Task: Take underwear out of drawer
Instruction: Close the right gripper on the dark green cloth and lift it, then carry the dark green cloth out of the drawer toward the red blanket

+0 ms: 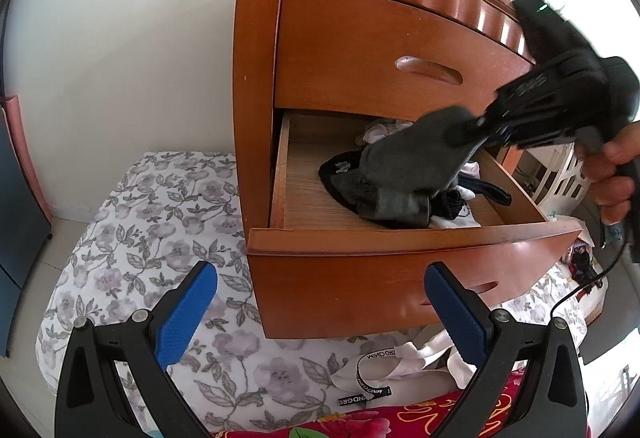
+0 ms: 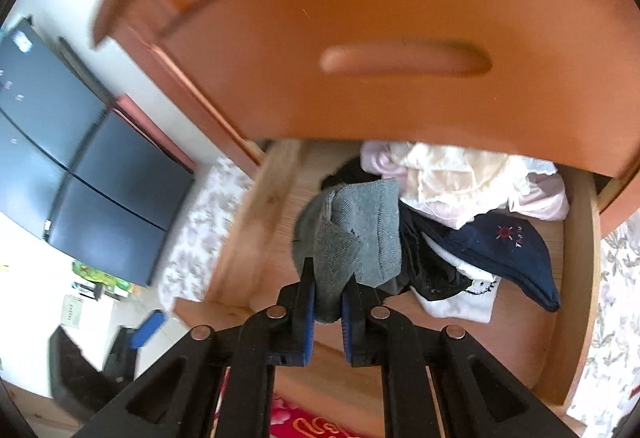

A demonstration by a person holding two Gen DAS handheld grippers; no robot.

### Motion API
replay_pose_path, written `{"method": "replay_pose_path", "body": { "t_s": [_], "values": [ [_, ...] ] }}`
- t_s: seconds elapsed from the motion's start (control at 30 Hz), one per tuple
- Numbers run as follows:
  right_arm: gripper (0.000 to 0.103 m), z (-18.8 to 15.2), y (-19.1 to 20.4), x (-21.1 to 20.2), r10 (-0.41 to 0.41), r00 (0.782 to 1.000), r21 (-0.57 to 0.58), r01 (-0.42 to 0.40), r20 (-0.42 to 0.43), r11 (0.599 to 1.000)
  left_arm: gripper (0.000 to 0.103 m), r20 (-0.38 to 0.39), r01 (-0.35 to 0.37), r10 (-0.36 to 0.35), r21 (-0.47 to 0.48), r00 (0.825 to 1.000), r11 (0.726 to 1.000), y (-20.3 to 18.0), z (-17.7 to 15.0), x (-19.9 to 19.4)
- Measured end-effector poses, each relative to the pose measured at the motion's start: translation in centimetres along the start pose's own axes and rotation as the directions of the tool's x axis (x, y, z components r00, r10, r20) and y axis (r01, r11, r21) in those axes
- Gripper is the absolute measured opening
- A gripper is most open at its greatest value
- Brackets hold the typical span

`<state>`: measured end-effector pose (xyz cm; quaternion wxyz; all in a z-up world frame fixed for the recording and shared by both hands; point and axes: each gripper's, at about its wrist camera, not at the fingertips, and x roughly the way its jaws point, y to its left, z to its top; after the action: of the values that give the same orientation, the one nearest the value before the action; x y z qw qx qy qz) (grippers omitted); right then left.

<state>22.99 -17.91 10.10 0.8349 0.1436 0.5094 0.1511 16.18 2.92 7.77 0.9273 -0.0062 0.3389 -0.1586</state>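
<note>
The lower drawer [image 1: 400, 238] of a wooden nightstand stands pulled out, with a pile of underwear inside. My right gripper [image 2: 328, 290] is shut on a grey piece of underwear [image 2: 356, 238], lifting it above the drawer floor; the left wrist view shows that grey piece [image 1: 408, 165] stretched up from the pile toward the right gripper [image 1: 472, 129]. A navy piece [image 2: 504, 254], cream and pink pieces [image 2: 460, 177] and a white piece [image 2: 460, 302] lie in the drawer [image 2: 256, 230]. My left gripper [image 1: 320, 310] hangs open in front of the drawer front, holding nothing.
The shut upper drawer [image 1: 380, 49] overhangs the open one. A floral bedsheet [image 1: 160, 217] lies below and left of the nightstand, with white garments [image 1: 400, 366] and a red floral cloth [image 1: 360, 422] under the drawer. A person's hand [image 1: 612, 173] holds the right gripper. A dark cabinet [image 2: 80, 165] stands at left.
</note>
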Motion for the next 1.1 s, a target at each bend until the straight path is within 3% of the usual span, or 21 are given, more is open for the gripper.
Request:
{"method": "replay_pose_path", "body": {
  "t_s": [0.17, 0.3, 0.5, 0.6, 0.87, 1.0, 1.1],
  "values": [
    [0.011, -0.9, 1.3, -4.7, 0.064, 0.993, -0.013, -0.063, 0.102, 0.998, 0.103, 0.004, 0.0, 0.0, 0.01, 1.0, 1.0, -0.4, 0.1, -0.3],
    [0.011, -1.5, 1.9, -8.2, 0.129, 0.972, -0.017, -0.128, 0.197, 0.992, 0.103, 0.004, -0.003, 0.003, 0.014, 1.0, 1.0, -0.5, 0.2, -0.6],
    [0.011, -2.1, 3.2, -14.1, 0.196, 0.918, -0.047, -0.192, 0.346, 0.98, 0.103, 0.0, -0.005, 0.005, 0.025, 1.0, 1.0, -0.8, 0.2, -0.8],
    [0.011, -2.8, 4.0, -17.7, 0.229, 0.878, -0.095, -0.208, 0.421, 0.973, 0.103, -0.003, -0.007, 0.007, 0.035, 1.0, 0.999, -1.2, 0.2, -0.9],
    [0.011, -6.2, 5.8, -25.5, 0.26, 0.791, -0.201, -0.177, 0.554, 0.964, 0.103, -0.004, -0.013, 0.013, 0.066, 1.0, 0.998, -2.4, 0.3, -1.2],
    [0.011, -8.6, 5.8, -28.2, 0.262, 0.768, -0.221, -0.16, 0.584, 0.962, 0.103, 0.004, -0.016, 0.016, 0.073, 1.0, 0.997, -3.0, 0.4, -1.5],
    [0.011, -10.4, 5.6, -29.2, 0.252, 0.763, -0.238, -0.133, 0.595, 0.962, 0.103, 0.01, -0.019, 0.019, 0.076, 1.0, 0.997, -3.4, 0.5, -1.7]
  ]
}}
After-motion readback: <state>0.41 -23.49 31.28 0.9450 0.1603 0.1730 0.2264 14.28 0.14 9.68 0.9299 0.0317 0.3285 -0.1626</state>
